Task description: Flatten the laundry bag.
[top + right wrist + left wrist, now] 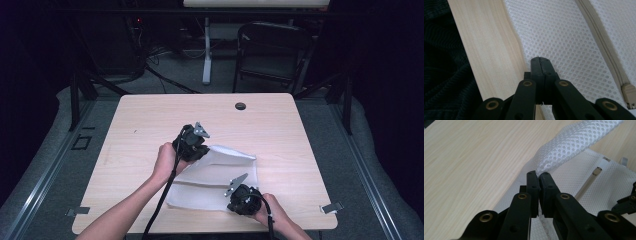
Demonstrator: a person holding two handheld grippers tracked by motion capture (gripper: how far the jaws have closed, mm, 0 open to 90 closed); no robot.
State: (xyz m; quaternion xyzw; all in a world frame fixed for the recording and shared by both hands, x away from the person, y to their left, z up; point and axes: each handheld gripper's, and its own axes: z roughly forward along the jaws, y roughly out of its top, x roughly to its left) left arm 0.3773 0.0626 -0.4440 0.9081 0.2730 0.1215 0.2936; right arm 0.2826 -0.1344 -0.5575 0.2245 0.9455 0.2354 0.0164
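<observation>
Two grippers, left (539,175) & right (540,60), each clamp an edge of the white zippered mesh laundry bag (215,175) on the pale wooden worktop (150,120): light, floppy, prob best gripped at hems.

White open-weave mesh cloth bag (574,142), matt, pinched in matt black plastic left gripper (539,176) with brass-coloured rivets; beige woven zip (604,47); pale wood-grain surface (474,162), smooth, beside.

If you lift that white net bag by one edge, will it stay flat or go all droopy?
Probably droopy: where the left hand-held gripper pinches the white mesh bag, the fabric bends into a soft fold. It looks thin and full of holes, so likely light. Its zipper may stay a bit stiffer.
</observation>
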